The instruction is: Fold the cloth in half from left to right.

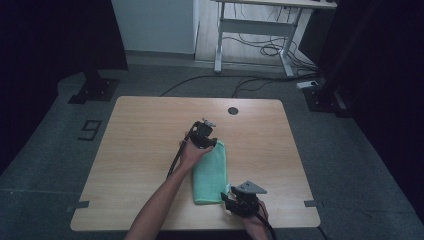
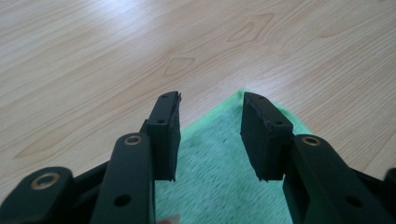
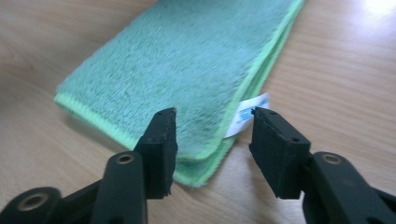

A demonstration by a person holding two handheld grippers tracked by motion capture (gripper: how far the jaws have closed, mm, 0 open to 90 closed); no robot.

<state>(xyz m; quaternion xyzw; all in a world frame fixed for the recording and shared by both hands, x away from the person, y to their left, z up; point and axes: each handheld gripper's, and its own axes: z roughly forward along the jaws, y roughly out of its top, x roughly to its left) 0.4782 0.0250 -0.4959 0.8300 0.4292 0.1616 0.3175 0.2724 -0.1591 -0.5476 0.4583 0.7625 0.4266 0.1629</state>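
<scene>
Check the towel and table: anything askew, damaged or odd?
Nothing stands out. The green towel lies folded flat on the table, edges stacked evenly; a small white label sticks out at one corner. Both the left gripper and right gripper are open, off the cloth.

1. A light wooden table (image 1: 150, 145) with rounded corners stands on a grey floor (image 1: 45, 165).
2. A round dark cable hole (image 1: 233, 110) sits in the tabletop near the far edge, at about 12 o'clock from the table's middle.
3. A green towel (image 1: 211, 172), folded into a long narrow strip, lies flat on the wood at about 5 o'clock from the middle, running from the centre toward the near edge.
4. A small white label (image 3: 250, 113) sticks out from the towel's near corner, resting on the wood.
</scene>
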